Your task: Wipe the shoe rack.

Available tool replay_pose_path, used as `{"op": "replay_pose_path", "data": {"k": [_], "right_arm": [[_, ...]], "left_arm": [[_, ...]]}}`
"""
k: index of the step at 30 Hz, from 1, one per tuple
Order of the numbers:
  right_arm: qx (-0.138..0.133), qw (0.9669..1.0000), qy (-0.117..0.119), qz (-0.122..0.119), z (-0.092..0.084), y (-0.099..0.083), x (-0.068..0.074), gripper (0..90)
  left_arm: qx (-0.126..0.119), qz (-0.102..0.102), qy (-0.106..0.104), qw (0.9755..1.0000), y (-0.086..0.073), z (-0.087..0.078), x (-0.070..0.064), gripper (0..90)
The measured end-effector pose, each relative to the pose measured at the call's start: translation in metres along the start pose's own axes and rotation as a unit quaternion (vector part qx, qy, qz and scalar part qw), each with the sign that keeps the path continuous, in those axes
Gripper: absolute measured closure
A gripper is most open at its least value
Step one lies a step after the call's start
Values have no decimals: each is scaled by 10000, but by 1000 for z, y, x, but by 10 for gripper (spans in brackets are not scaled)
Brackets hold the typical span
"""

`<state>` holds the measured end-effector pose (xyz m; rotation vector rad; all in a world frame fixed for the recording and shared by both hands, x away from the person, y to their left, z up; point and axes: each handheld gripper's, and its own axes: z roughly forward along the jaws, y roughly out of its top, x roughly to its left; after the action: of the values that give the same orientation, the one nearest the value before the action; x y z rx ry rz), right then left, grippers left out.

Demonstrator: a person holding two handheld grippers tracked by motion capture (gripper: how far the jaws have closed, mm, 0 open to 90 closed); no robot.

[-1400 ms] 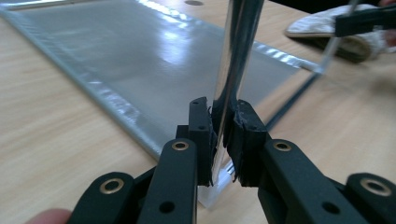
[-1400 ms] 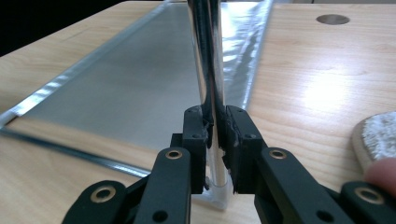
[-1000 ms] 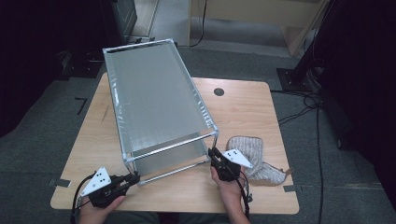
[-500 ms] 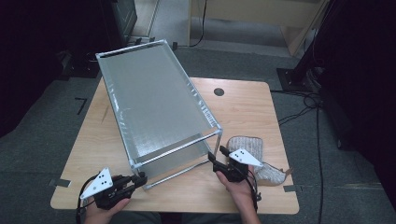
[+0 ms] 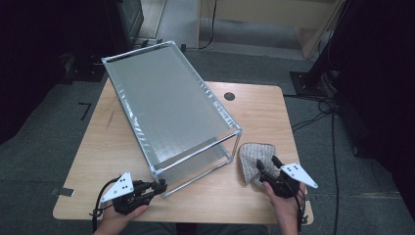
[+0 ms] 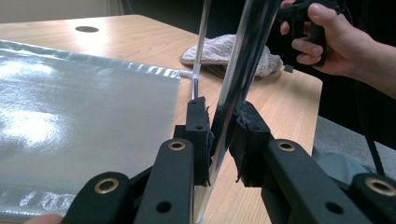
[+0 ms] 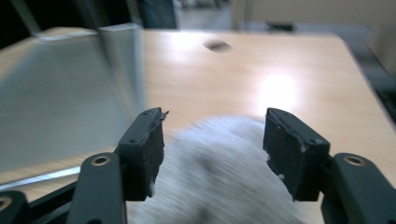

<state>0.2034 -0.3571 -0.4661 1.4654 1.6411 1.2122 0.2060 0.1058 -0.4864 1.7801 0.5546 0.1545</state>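
The left gripper (image 5: pixel 159 186) was clamped tight on the near bottom corner post of the metal-framed rack (image 5: pixel 166 107), its jaws pressed against the shiny tube (image 6: pixel 236 88) in the left gripper view, just as a second earlier. What had changed was on the other side: a second before, the right gripper (image 5: pixel 266 168) had been pinching the rack's near right corner, and since then its jaws had just been opening and the hand had drawn away to the right. It now hovered over the grey knitted cloth (image 5: pixel 254 161) lying on the wooden table (image 5: pixel 259 112) just beside the rack; the right gripper view showed the two pads spread apart with the blurred cloth (image 7: pixel 219 172) below and between them, nothing yet gripped. The rack itself had swung round on the tabletop, its far end now pointing toward the table's far left corner and overhanging the edge, its near end still on the table. This looked like the end of the two-handed turning of the rack, with the left grip steadying it while the right went for the cloth, probably to pick it up next.
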Motion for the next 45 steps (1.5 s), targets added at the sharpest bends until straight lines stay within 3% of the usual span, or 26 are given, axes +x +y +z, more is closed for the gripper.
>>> {"op": "replay_pose_path", "data": {"k": [3,5,7,12,14,18,22,29,32,35,37,42,45], "right_arm": [[427,9983,-262,282,2,-9,-19,325],[735,9957,-428,363,5,-15,-26,287],[849,9941,-581,348,6,-19,-29,247],[1035,9921,-584,412,10,-22,-32,130],[1445,9873,-455,481,20,-29,-34,77],[1878,9803,-515,326,32,-37,-29,97],[1985,9774,-717,106,36,-38,-25,161],[1751,9827,-602,1,32,-39,-22,375],[1683,9840,-591,19,32,-40,-21,407],[1516,9872,-479,87,29,-39,-20,583],[1474,9880,-447,99,28,-38,-17,655],[1174,9922,-347,219,24,-31,-9,723],[740,9964,-391,167,17,-20,-3,729]], "left_arm": [[20,33,-19,10000,1,4,0,779],[23,46,-27,10000,2,7,0,778],[35,34,-46,10000,3,9,0,776],[22,1,-74,10000,3,11,0,774],[24,4,-66,10000,3,11,0,773],[27,7,-31,10000,2,10,-1,773],[38,-11,-14,10000,1,9,-1,771],[44,-12,16,10000,1,9,-2,770],[51,0,20,10000,1,9,-2,771],[49,9,14,10000,1,10,-2,771],[47,4,11,10000,1,10,-1,771],[48,-9,12,10000,1,11,-2,772],[54,1,-7,10000,1,12,-3,774]]}}
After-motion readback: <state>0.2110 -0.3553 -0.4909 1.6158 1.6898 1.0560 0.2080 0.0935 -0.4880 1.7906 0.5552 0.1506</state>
